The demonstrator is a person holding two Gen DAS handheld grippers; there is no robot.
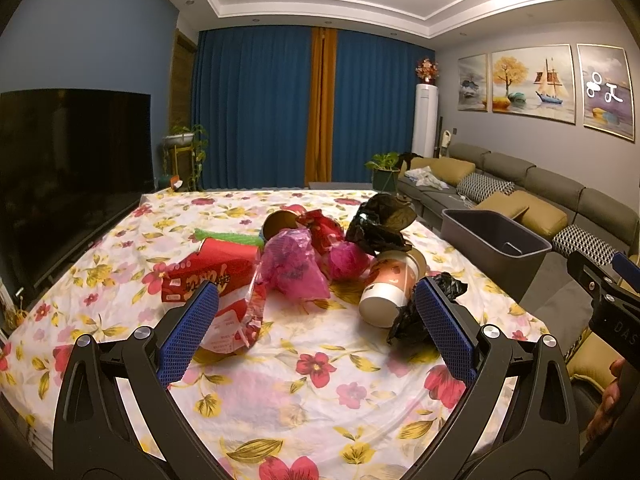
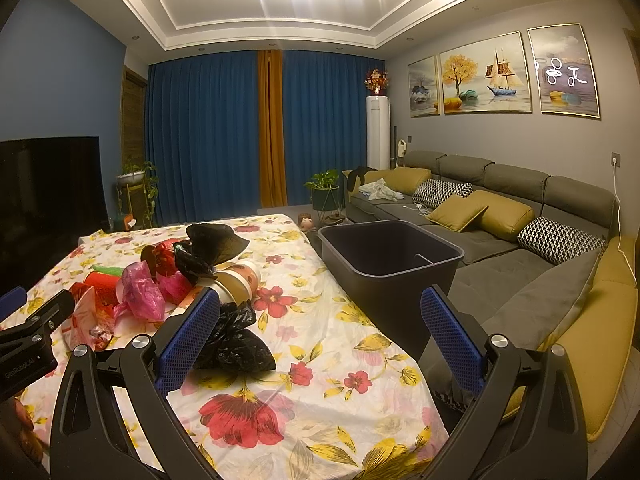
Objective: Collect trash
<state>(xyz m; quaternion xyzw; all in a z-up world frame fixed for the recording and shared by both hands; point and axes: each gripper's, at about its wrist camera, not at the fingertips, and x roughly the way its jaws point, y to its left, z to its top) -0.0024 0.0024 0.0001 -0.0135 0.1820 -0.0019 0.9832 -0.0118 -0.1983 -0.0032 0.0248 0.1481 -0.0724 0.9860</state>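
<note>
A pile of trash lies on the floral tablecloth point(image 1: 304, 392): a red carton point(image 1: 208, 272), a pink plastic bag point(image 1: 292, 264), a paper cup point(image 1: 390, 288) on its side, a crumpled black bag point(image 1: 416, 320) and a larger dark bag point(image 1: 380, 220). My left gripper point(image 1: 316, 312) is open and empty, just short of the pile. My right gripper point(image 2: 320, 320) is open and empty over the table's right edge, with the small black bag point(image 2: 232, 340) by its left finger. The dark bin point(image 2: 388, 256) stands right of the table.
A grey sofa point(image 2: 520, 240) with yellow and patterned cushions runs along the right wall. A TV point(image 1: 68, 168) stands left of the table. Blue curtains point(image 1: 260, 108), potted plants and a white standing air conditioner point(image 2: 378, 132) are at the back.
</note>
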